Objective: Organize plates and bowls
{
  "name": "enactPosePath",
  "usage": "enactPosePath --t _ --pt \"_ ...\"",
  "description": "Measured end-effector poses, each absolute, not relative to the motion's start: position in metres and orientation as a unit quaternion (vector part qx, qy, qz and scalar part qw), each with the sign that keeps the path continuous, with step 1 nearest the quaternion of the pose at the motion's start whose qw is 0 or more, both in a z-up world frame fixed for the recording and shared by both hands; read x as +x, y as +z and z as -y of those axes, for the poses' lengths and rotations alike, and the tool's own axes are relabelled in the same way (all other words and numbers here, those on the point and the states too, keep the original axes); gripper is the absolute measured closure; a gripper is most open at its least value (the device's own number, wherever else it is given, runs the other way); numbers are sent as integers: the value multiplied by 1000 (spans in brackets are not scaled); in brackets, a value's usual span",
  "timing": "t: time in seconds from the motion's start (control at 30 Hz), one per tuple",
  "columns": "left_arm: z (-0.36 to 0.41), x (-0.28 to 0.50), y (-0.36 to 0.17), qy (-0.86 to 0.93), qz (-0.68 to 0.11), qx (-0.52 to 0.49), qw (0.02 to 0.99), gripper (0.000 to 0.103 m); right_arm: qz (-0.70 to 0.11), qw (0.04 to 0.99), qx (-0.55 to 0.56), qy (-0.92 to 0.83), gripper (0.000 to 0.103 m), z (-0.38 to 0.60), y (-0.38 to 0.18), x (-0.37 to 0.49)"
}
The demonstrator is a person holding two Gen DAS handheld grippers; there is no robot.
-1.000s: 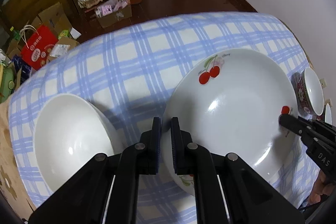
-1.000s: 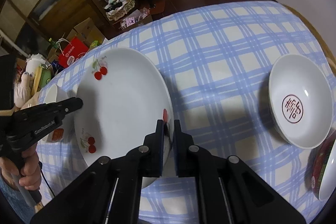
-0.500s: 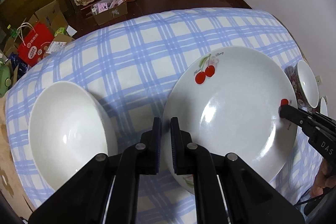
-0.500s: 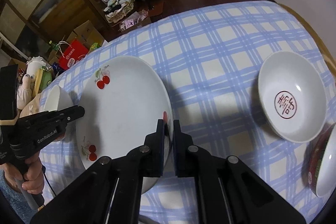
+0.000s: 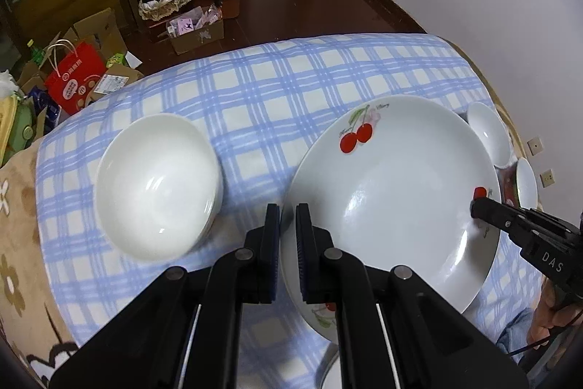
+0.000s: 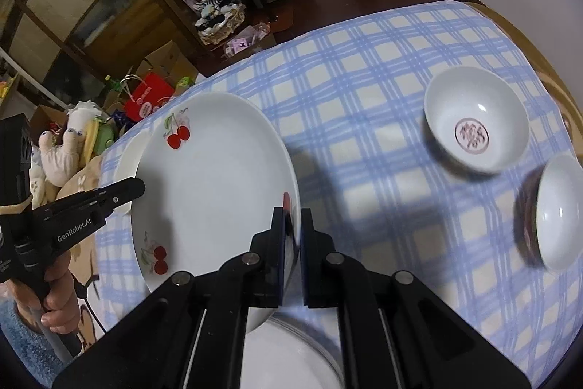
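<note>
Left gripper [image 5: 288, 217] and right gripper [image 6: 291, 225] each clamp opposite rims of the cherry plate [image 5: 393, 192], held above the checked table [image 5: 255, 97]. White bowl [image 5: 156, 181] sits left; small bowl [image 6: 477, 123] sits right.

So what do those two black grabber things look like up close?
Both are black plastic. The left gripper has two flat fingers with dark blue pads and round silver bolts on its bars. From the other camera, white letters on its side read "GenRobot.AI", and a thin black cable hangs below its handle. The right gripper looks the same; white letters on its side read "DAS".
</note>
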State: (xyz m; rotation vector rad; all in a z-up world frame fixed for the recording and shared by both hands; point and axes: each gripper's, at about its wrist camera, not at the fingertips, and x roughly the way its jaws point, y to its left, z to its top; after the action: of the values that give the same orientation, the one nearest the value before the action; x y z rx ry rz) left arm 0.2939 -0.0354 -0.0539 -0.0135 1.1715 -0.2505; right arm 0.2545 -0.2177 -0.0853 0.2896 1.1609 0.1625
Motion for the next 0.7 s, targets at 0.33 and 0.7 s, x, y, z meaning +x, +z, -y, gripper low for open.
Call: enactPosePath --t 0.33,0.7 --pt "28 222 -25 -106 -525 11 845 95 -532 830 147 81 95 210 -57 188" --pt "33 159 -29 -123 -533 -4 837 95 -526 836 143 68 95 215 -49 126"
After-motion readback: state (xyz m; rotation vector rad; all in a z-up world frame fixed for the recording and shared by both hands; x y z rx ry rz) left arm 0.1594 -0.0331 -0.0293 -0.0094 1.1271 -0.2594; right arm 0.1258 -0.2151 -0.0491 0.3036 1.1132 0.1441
